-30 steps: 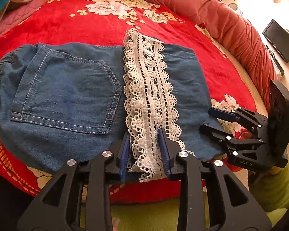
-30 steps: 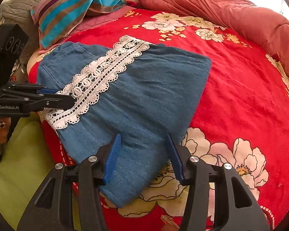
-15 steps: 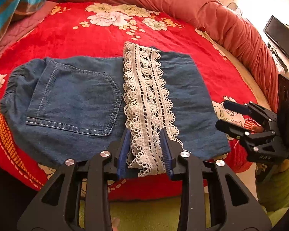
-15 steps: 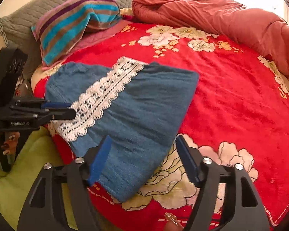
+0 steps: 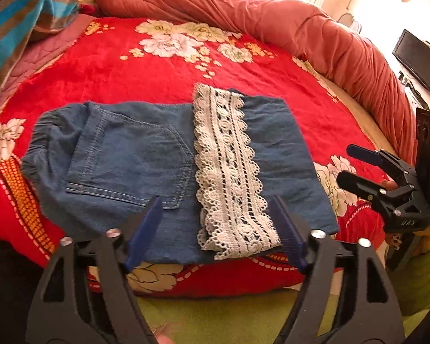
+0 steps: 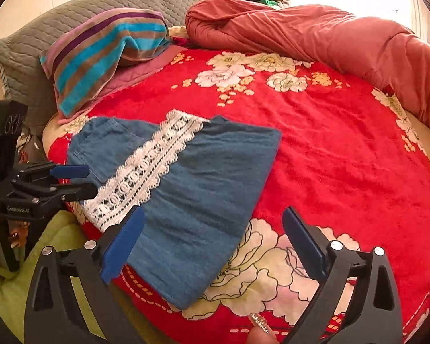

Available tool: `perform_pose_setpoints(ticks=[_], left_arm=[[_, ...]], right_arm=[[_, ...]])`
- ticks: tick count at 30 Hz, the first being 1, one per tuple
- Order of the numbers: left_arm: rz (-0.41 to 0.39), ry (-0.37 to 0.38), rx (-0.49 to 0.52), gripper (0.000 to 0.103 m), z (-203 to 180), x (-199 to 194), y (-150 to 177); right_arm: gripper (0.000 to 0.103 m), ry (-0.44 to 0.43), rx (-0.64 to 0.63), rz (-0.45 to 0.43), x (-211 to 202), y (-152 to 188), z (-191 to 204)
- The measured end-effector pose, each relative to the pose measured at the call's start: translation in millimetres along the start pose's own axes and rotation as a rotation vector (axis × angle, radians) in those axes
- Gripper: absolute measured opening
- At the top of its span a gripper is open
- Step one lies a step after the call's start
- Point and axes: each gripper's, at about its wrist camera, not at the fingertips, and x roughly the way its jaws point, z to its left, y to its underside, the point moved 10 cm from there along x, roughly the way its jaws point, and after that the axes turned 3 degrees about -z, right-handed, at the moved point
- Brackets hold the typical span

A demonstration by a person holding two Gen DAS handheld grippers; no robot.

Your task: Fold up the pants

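The folded blue denim pants with a white lace trim band [image 5: 232, 169] lie flat at the near edge of the bed, on the red floral plush blanket [image 5: 163, 86], with the back pocket showing toward the left and the lace strip running from the near edge toward the middle of the bed. The left hand-held gripper [image 5: 218, 230] hovers over the near hem with its blue-padded jaws spread wide on either side of the lace end, holding nothing; the right hand-held gripper [image 6: 212, 242] is likewise wide open and empty, above the near right corner of the denim. The fold looks nearly or fully done, so the risks lie in any further handling. The near hem sits right at the bed's edge, and a nudge from either open jaw could drag it over the side and undo the layers. The open-work lace could snag on a finger pad if a jaw closes or pulls away through it. The plush blanket may also grip the bottom layer while the upper layers slide, skewing the stack. The rolled terracotta-red quilt [image 6: 315, 34] and striped pillow [image 6: 106, 48] lie well apart along the far edge.
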Motion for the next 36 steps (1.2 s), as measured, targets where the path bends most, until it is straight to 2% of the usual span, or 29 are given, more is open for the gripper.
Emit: perform_pose_setpoints(ticks=[3, 7, 17, 22, 30, 32, 34, 36], left_arm=[[-0.032, -0.043, -0.001, 0.082, 9, -8, -5], [-0.072, -0.082, -0.024, 0.088, 26, -21, -10], [-0.12, -0.143, -0.158, 0.089, 86, -45, -7], [-0.125, -0.143, -0.228, 0.089, 110, -50, -1], [-0.111, -0.1, -0.326, 0.088, 135, -44, 10], [-0.107, -0.082, -0.352, 0.085, 138, -40, 13], [-0.1, -0.059, -0.378, 0.063, 140, -36, 16], [-0.093, -0.029, -0.391, 0.058, 137, -32, 18]], right_arm=[[0.097, 0.006, -0.005, -0.014, -3, -9, 1], [0.097, 0.003, -0.018, -0.023, -4, -19, 6], [0.097, -0.048, -0.081, -0.042, 5, -53, 42], [0.097, -0.097, -0.112, -0.025, 19, -68, 68], [0.097, -0.154, -0.182, 0.013, 49, -85, 107], [0.097, -0.172, -0.201, 0.032, 60, -89, 117], [0.097, -0.188, -0.22, 0.051, 71, -93, 126], [0.097, -0.208, -0.245, 0.074, 85, -96, 137]])
